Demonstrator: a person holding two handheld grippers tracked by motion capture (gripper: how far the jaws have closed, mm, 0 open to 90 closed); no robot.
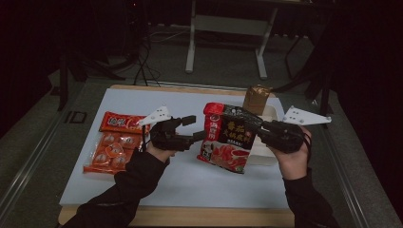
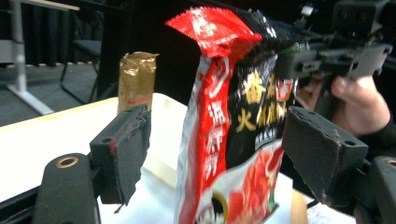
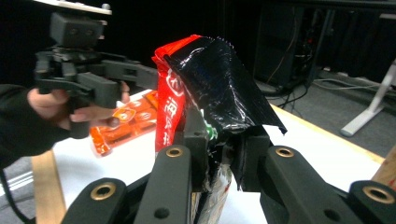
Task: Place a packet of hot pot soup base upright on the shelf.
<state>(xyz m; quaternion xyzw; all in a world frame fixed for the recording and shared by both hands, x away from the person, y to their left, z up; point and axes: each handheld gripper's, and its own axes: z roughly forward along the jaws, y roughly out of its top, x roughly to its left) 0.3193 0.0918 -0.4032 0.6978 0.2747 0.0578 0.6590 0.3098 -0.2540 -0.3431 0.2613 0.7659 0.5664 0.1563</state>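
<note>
The right gripper (image 1: 263, 127) is clamped on the edge of a red-and-black sauce packet (image 1: 229, 137) and holds it clear of the white board (image 1: 190, 180), above the board's right half. In the right gripper view, the two black jaws stand close together with the packet (image 3: 205, 88) pinched between the pads; the packet's upper part rises above the jaws, its black foil side crumpled and folded over. The left gripper (image 1: 192, 128) stands at the packet's left edge with its jaws spread. In the left gripper view, the packet (image 2: 233, 121) hangs upright between the two pads (image 2: 126, 149), with a visible gap on each side; neither pad presses on it. The left gripper therefore has hold of nothing. Each gripper is carried in a hand, and dark sleeves enter from the near edge of the table. An orange snack bag (image 1: 114, 142) lies flat on the left part of the board, just beside the left hand (image 1: 159, 153). A shallow white tray (image 1: 271, 114) sits at the right rear of the board, behind and partly under the raised packet. A small gold-brown pouch (image 1: 256, 98) stands upright at the tray's far side. The board rests on a wooden tabletop (image 1: 190, 216), which shows along the near edge.
</note>
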